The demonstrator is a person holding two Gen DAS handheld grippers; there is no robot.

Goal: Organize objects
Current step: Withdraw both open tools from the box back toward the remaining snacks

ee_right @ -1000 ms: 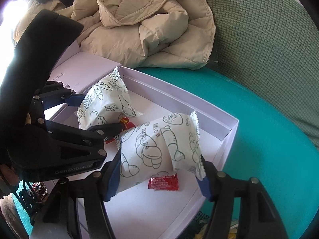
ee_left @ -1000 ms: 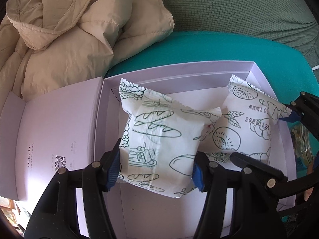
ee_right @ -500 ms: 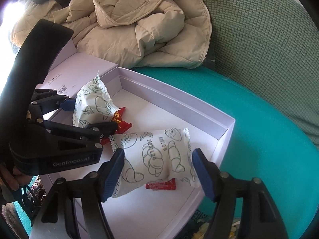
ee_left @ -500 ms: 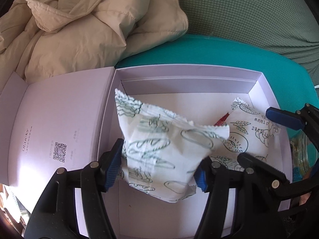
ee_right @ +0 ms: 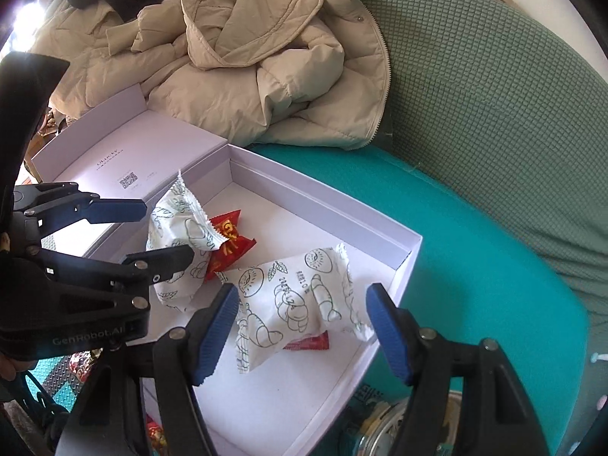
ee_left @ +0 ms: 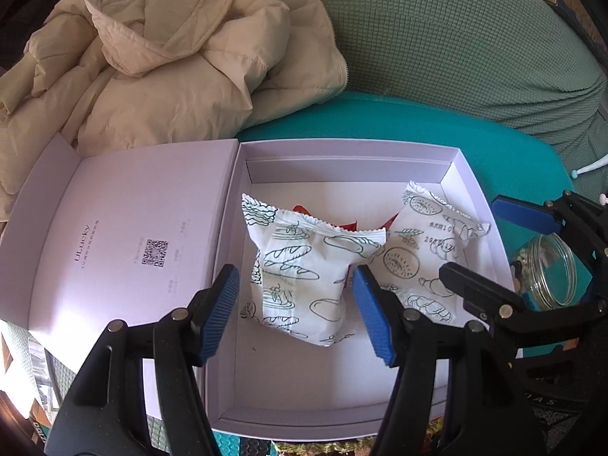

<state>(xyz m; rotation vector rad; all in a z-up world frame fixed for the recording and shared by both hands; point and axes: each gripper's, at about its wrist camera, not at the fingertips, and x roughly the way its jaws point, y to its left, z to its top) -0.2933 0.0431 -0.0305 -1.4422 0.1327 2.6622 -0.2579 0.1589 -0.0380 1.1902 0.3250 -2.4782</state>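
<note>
Two white snack packets with bread drawings lie in an open lilac box [ee_left: 342, 144]. My left gripper [ee_left: 295, 271] hovers open above the left packet [ee_left: 300, 266], its blue pads clear of both sides. The right packet [ee_right: 300, 300] lies beneath my right gripper [ee_right: 302, 292], also open, with gaps at both pads. A red packet [ee_right: 228, 243] sits between the two white ones, and a small red sachet [ee_right: 307, 342] pokes out under the right one. The right gripper [ee_left: 469, 235] shows in the left wrist view, the left gripper [ee_right: 167, 230] in the right wrist view.
The box lid [ee_left: 133, 228] lies flat to the left. A beige puffer jacket [ee_left: 171, 57] is heaped behind it against a green sofa back [ee_left: 456, 38]. The box rests on a teal cushion [ee_left: 513, 152]. A glass jar [ee_left: 547, 269] stands beside the box on the right.
Both grippers let go of their white packets, spread their jaws and drew up and back. The packets now lie in the box, and the red packet between them shows.
</note>
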